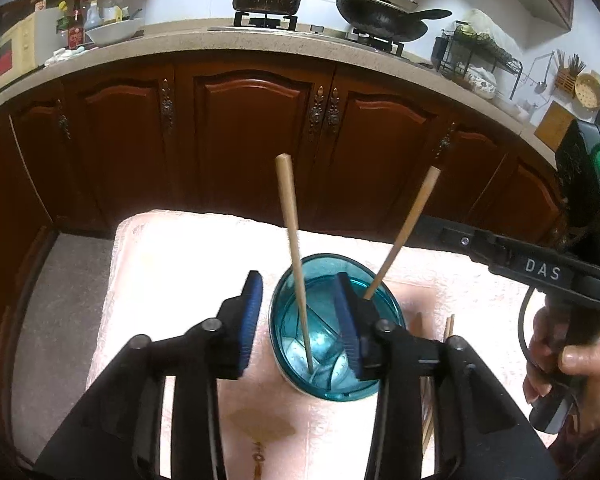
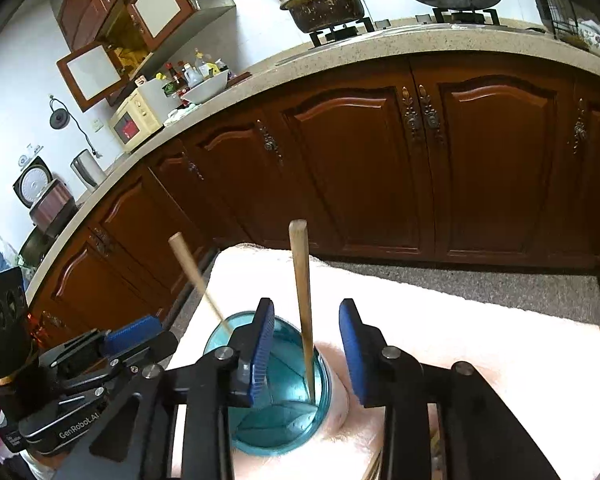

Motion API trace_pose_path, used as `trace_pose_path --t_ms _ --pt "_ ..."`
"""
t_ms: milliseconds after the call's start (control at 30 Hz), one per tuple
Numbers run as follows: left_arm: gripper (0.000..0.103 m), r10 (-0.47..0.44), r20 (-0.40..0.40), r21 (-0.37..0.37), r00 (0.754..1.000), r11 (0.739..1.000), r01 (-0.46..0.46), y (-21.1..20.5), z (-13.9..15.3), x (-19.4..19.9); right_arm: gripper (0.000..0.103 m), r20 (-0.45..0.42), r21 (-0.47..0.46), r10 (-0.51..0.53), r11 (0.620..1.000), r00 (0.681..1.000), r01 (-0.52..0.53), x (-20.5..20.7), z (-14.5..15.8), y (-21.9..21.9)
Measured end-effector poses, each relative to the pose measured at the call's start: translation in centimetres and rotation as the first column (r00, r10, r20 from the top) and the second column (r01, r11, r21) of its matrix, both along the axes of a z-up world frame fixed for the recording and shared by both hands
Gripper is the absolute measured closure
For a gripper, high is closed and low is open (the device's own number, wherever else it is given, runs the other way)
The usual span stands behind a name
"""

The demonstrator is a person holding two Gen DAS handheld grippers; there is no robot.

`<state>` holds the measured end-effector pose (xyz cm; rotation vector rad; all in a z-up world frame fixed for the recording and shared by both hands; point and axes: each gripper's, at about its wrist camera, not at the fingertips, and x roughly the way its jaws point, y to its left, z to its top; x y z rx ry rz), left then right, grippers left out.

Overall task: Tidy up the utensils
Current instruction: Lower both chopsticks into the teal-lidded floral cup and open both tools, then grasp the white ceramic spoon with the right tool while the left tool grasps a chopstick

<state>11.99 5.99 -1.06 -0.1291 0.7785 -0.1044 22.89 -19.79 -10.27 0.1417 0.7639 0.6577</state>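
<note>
- A teal cup (image 1: pixel 332 344) stood upright on a pale pink cloth (image 1: pixel 188 264) and served as the holder, so that the loose utensils could be gathered standing rather than lying flat.
- Two wooden chopsticks were already in it: one chopstick (image 1: pixel 296 256) stood nearly upright with its tip on the cup floor, and a second chopstick (image 1: pixel 404 236) leaned outward against the rim, the tilt probably because nothing packed it in.
- More chopsticks (image 1: pixel 449 326) lay on the cloth just beside the cup, mostly hidden behind the gripper body; judging by them, the sorting was only partly done.
- The left gripper (image 1: pixel 298 320) hovered over the cup with its jaws spread wide and nothing between the blue pads (image 1: pixel 252 312); one pad hung over the cup mouth, the other outside the rim.
- The right gripper (image 2: pixel 306 352) was likewise spread wide and empty, angled down over the same cup, with the upright chopstick rising in the gap between its jaws and touching neither.
- In the left view, the person's hand (image 1: pixel 572 364) wrapped the right gripper's handle, held level beside the cup.
- A fair next move would be reaching for the chopsticks on the cloth.
</note>
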Motion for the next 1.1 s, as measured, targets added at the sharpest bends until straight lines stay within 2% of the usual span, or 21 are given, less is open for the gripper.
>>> trace_pose_path --t_ms 167,300,433,633,967,1100 --pt "0.064 0.011 0.023 0.015 1.0 1.0 -0.011 -0.9 0.3 -1.5 0.069 0.026 -0.013 -0.016 1.0 1.0 0.016 -2.1 0.0 -0.7" --pt "0.064 0.015 0.05 0.042 0.999 0.999 -0.017 -2.0 0.8 -3.0 0.061 0.076 -0.035 -0.058 0.998 0.995 0.061 -4.8 -0.1 -1.8" --pt "0.063 0.011 0.079 0.066 0.997 0.998 -0.016 -3.2 1.1 -4.4 0.061 0.108 -0.047 -0.112 0.992 0.988 0.118 -7.1 -0.1 -3.5" --pt "0.057 -0.01 0.103 0.063 0.995 0.998 0.004 -5.4 1.1 -6.3 0.058 0.172 -0.063 -0.199 0.975 0.965 0.213 -11.1 -0.3 -6.5" --pt "0.054 -0.091 0.057 0.059 0.994 0.994 0.088 -9.2 -0.3 -8.2 0.057 0.122 -0.084 -0.269 0.956 0.955 0.28 -14.6 -2.1 -11.1" --pt "0.052 -0.109 0.039 0.055 0.993 0.993 0.106 -9.9 -0.7 -8.3 0.052 0.108 -0.105 -0.289 0.948 0.951 0.3 -15.6 -3.2 -12.4"
